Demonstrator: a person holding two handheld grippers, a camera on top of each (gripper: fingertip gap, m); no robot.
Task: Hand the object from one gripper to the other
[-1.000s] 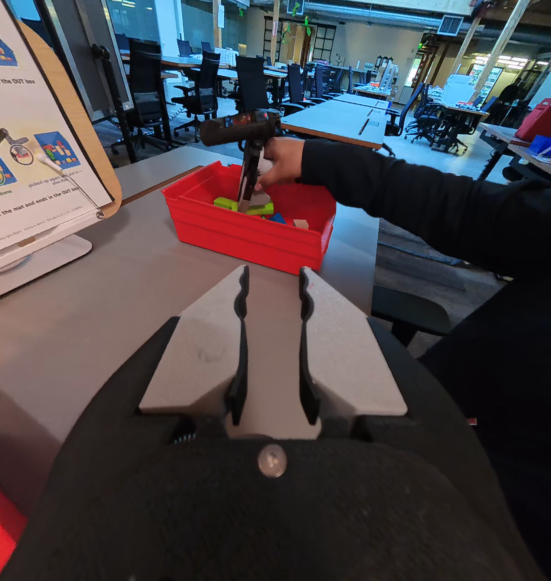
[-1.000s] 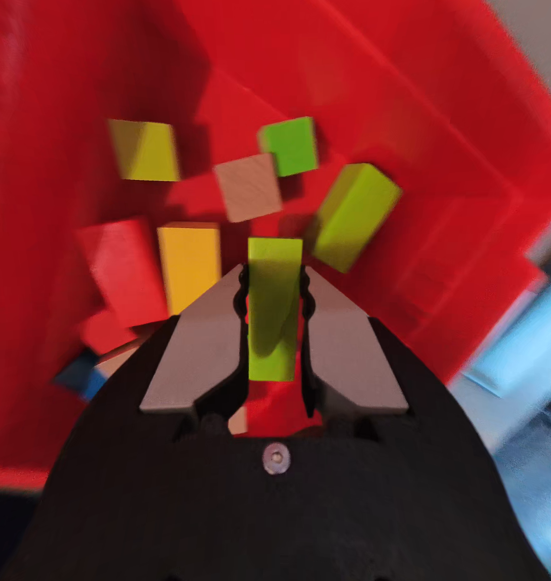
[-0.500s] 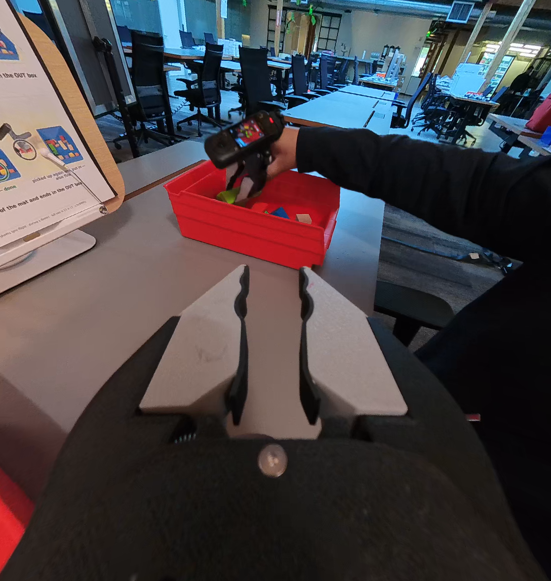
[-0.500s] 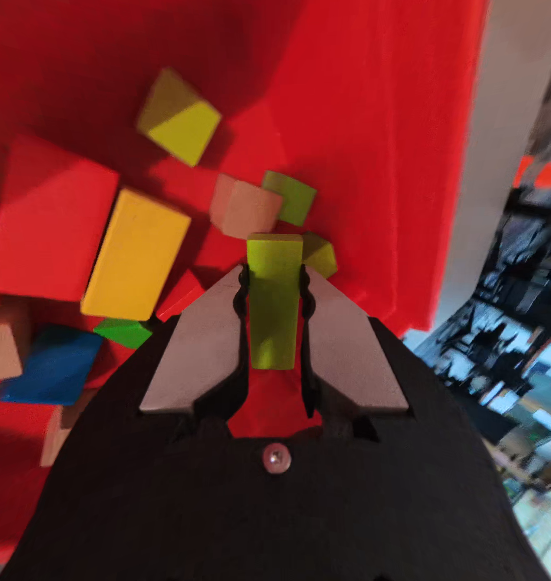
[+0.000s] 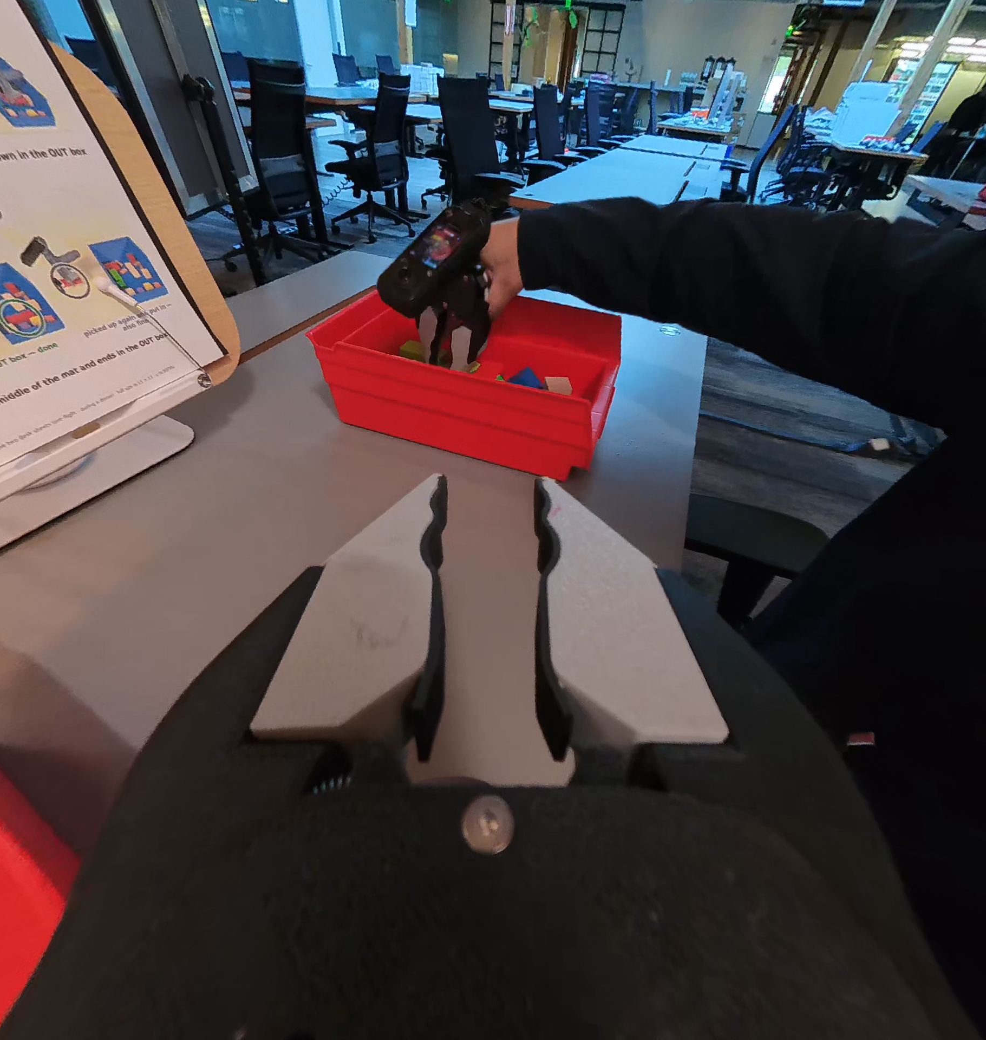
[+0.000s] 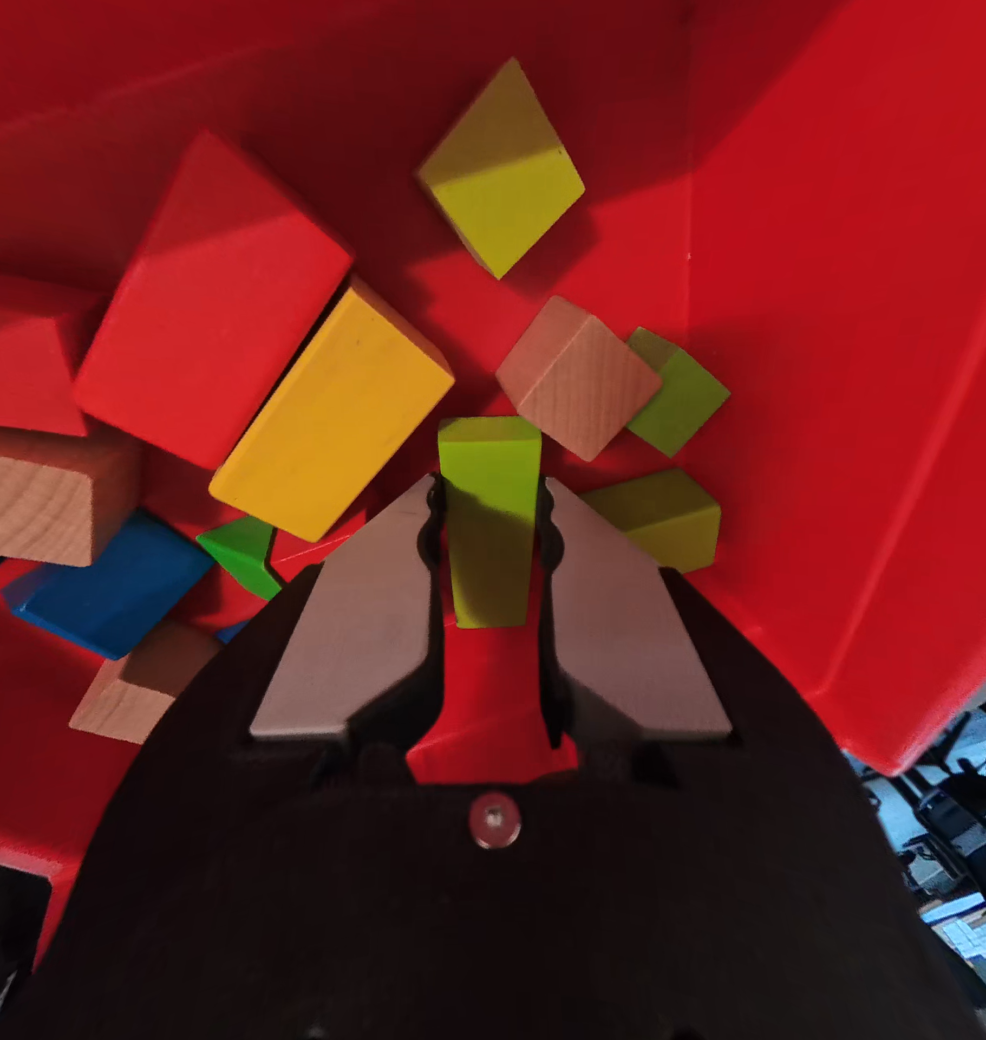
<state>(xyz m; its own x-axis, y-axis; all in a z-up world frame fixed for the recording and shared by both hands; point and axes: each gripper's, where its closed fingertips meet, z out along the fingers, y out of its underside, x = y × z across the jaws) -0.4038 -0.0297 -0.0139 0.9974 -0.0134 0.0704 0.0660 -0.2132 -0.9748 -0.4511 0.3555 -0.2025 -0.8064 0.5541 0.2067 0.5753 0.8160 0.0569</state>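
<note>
My right gripper [image 6: 489, 485] is shut on a lime green wooden block [image 6: 487, 523]. The block stands lengthwise between the two pads, above the inside of the red bin [image 6: 845, 394]. In the left wrist view the right gripper [image 5: 451, 349] points down into the red bin [image 5: 462, 416], held by a hand in a black sleeve. My left gripper [image 5: 489, 489] is open and empty, low over the grey table [image 5: 198, 534], a short way in front of the bin.
Several loose blocks lie in the bin: a yellow one [image 6: 333, 411], red ones [image 6: 209, 304], a blue one [image 6: 113, 585], plain wood cubes [image 6: 580, 377] and green ones [image 6: 659, 518]. An instruction sheet on a stand [image 5: 68, 281] is at the left. Another red bin's corner [image 5: 6, 878] is at the lower left. The grippers' ends are close to 45 cm from one another.
The right gripper has swung and turned above the bin, with the green block staying fixed between its pads. The left gripper has barely moved.
</note>
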